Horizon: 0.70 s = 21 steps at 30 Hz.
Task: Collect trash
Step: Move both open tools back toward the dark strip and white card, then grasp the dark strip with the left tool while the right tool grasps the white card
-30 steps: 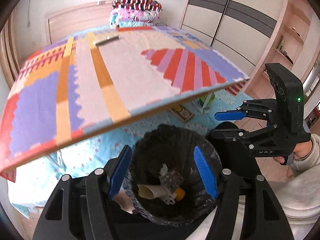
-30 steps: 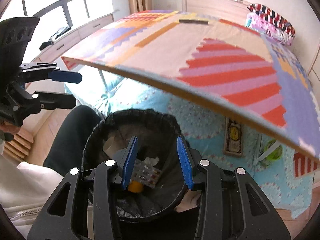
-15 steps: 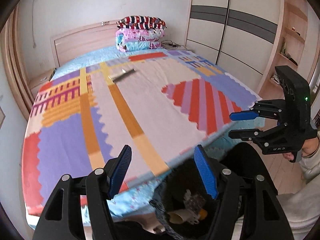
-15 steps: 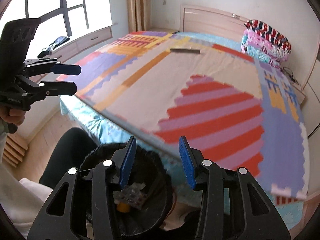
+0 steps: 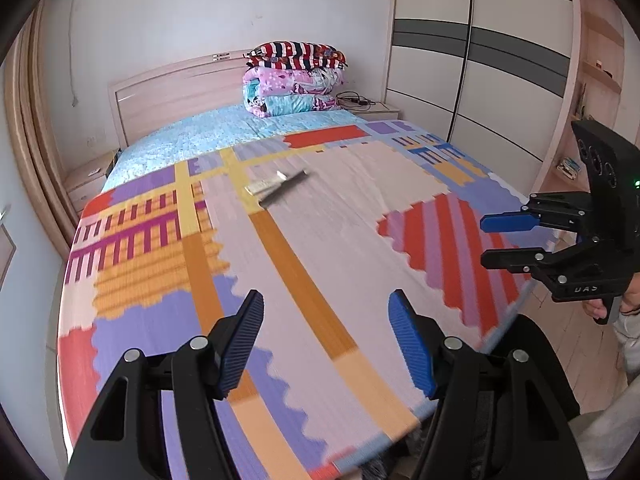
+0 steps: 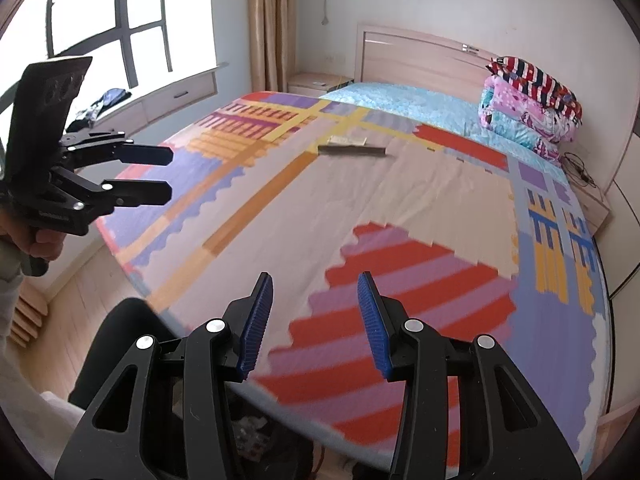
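Left wrist view: the left gripper (image 5: pixel 326 340) hangs over the foot of a bed (image 5: pixel 360 240) spread with a patchwork cover of purple, orange, red and pale panels. Its blue-padded jaws stand well apart with only the cover behind them; nothing is held. Far up the cover, near the blue sheet, lie the pieces of trash: a dark flat strip (image 5: pixel 286 190) and, touching it, a pale flat wrapper (image 5: pixel 260 188). Folded quilts (image 5: pixel 294 80) are stacked at the headboard. At the right edge, the right gripper (image 5: pixel 508 240) is seen from the side, held by a hand (image 5: pixel 608 306), its two fingers parted and empty. A black rim of the trash bin (image 5: pixel 384 466) shows at the bottom, under the bed edge.

Right wrist view: the right gripper (image 6: pixel 316 320) points down at the red-and-lilac striped panel, jaws moderately apart, holding nothing. The dark strip (image 6: pixel 352 151) lies crosswise in mid-bed, with the wrapper (image 6: pixel 348 140) just behind it, both well apart from either gripper. The left gripper (image 6: pixel 160 174) appears at the left, jaws parted and empty, gripped by a hand (image 6: pixel 30 240). The bin (image 6: pixel 252 440), with blurred litter inside, sits below the fingers at the foot of the bed.
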### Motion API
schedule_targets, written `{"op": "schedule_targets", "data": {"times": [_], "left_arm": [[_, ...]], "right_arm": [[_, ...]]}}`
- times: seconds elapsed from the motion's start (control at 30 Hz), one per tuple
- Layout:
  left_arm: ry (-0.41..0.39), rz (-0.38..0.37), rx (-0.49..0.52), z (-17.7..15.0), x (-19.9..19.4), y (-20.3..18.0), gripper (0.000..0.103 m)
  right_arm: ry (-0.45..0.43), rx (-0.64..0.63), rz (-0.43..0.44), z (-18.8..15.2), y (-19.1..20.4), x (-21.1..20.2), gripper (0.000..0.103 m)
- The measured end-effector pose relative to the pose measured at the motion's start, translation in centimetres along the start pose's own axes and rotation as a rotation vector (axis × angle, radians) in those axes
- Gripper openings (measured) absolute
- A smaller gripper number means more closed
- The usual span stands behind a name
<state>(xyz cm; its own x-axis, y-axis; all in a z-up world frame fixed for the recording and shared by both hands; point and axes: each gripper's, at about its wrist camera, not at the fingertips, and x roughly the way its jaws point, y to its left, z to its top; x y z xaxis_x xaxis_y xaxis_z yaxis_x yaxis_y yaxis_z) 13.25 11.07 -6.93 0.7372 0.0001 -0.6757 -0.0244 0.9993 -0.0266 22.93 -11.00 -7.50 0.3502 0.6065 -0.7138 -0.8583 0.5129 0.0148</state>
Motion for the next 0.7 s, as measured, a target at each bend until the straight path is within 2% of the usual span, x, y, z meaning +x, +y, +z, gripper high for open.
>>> {"op": "schedule_targets", "data": {"times": [0.2, 0.57, 0.7], "left_arm": [[0.017, -0.028, -0.011, 2.1, 3.5, 2.4, 0.062], [0.045, -0.011, 0.009, 5.8, 10.2, 6.1, 0.062], [0.056, -0.008, -0.004, 6.5, 12.4, 7.4, 0.055]], "right_arm": [[0.009, 0.009, -0.005, 2.7, -1.7, 2.2, 0.044], [0.019, 0.015, 0.019, 7.9, -4.3, 6.9, 0.044], [0.024, 0.000, -0.007, 9.8, -5.2, 8.9, 0.044]]}}
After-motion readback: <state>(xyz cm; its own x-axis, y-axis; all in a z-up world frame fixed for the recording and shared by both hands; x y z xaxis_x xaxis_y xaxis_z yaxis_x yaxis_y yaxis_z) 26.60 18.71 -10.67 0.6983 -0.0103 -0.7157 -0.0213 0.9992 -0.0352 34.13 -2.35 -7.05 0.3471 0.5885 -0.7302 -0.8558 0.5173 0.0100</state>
